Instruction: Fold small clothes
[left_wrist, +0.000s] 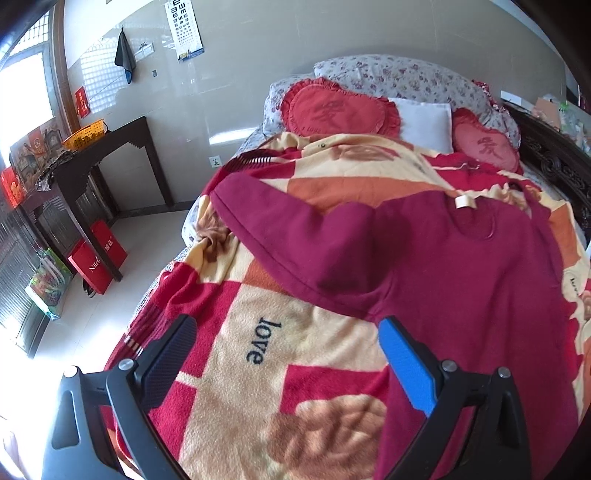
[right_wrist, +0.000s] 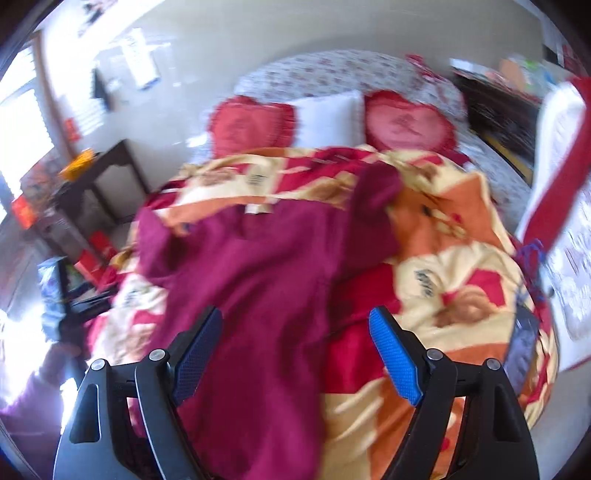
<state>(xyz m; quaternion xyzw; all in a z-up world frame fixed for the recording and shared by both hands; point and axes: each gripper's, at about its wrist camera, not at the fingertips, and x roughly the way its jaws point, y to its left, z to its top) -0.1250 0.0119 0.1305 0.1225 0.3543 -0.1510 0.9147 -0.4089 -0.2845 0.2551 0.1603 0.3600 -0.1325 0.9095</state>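
**Garment handling: maroon top on blanket**

Maroon top (left_wrist: 443, 266) lies spread on the patterned blanket (left_wrist: 236, 332) covering the bed, neck label (left_wrist: 466, 202) toward the pillows. Judged soft, light and limp: it will drape and bunch, so pinch a hem edge or sleeve cuff (left_wrist: 225, 192), not mid-panel.

Left gripper (left_wrist: 288, 347) released, jaws wide, nothing between them but blanket below. Right gripper (right_wrist: 295, 343) likewise spread and empty, over the top's lower body.

Right view motion-blurred; far sleeve (right_wrist: 376, 184) looks crumpled, its layout uncertain. Lower hem cut off behind the fingers.
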